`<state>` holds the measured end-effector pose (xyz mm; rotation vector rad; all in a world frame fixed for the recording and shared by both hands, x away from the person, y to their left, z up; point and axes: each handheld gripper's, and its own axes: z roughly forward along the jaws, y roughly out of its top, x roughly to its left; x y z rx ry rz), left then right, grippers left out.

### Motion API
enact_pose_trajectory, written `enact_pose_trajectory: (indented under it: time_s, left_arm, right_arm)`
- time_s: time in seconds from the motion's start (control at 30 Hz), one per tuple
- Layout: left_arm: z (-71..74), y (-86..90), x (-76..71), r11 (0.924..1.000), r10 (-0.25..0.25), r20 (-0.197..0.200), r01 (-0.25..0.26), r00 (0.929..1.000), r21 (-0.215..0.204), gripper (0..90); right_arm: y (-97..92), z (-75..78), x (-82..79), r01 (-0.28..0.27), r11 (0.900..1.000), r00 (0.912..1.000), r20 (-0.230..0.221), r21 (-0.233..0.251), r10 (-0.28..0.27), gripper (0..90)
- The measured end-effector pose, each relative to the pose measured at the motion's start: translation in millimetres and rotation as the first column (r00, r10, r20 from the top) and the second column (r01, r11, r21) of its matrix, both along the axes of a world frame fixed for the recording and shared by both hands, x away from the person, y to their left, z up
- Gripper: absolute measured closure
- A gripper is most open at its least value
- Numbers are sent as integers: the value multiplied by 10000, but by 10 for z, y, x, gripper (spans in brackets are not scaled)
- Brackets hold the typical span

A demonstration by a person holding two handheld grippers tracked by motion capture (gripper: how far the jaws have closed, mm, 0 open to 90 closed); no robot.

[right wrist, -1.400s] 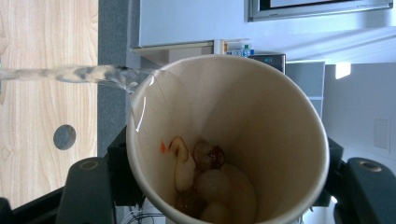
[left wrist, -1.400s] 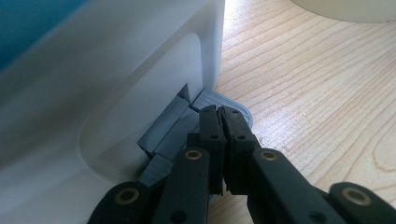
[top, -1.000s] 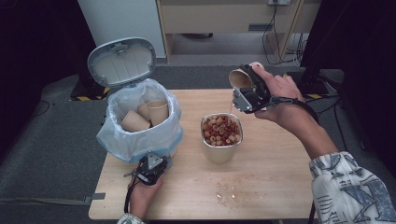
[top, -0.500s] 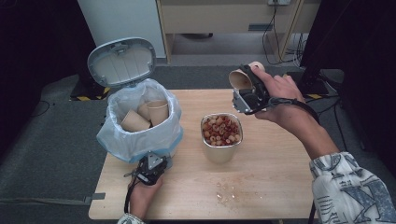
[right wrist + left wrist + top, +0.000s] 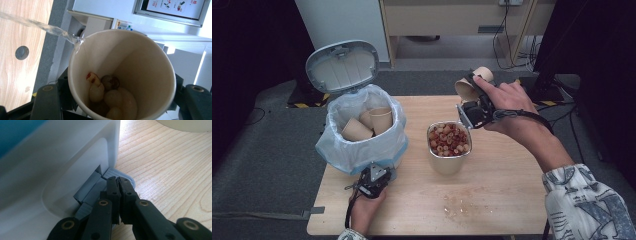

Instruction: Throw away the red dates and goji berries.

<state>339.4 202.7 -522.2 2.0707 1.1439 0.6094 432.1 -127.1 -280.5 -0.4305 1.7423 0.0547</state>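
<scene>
Right gripper [image 5: 472,95] is clamped on a paper cup [image 5: 473,82], held tilted above and just behind the tub [image 5: 449,150]. Nuts [image 5: 110,96] remain in the cup's bottom, so I judge the pour unfinished. The tub is already heaped with nuts. Left gripper [image 5: 118,188] is closed, empty, tips pressing the bin's pedal [image 5: 117,173] left of the tub; lid [image 5: 343,65] stands open. Two used cups [image 5: 367,125] lie in the bin [image 5: 362,150]. Left to do: empty this cup, bin it. Crumbs [image 5: 457,200] on the worktop [image 5: 502,200] in front of the tub.
</scene>
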Motion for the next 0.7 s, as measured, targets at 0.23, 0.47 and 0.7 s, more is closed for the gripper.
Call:
enact_pose_trajectory:
  time_s: [0.23,0.47,0.7]
  left_arm:
    - [0,0,0,10000,-4,6,4,10000,2,868]
    - [0,0,-1,10000,-1,3,1,10000,5,868]
    - [-1,-1,-1,10000,1,7,-1,10000,4,868]
  right_arm:
    - [-2,-10,-3,6,9999,10000,48,-100,-5,333]
    - [-16,9,-7,28,10000,10000,94,3,-28,334]
    - [-27,55,-22,4,10000,9998,213,-64,-3,335]
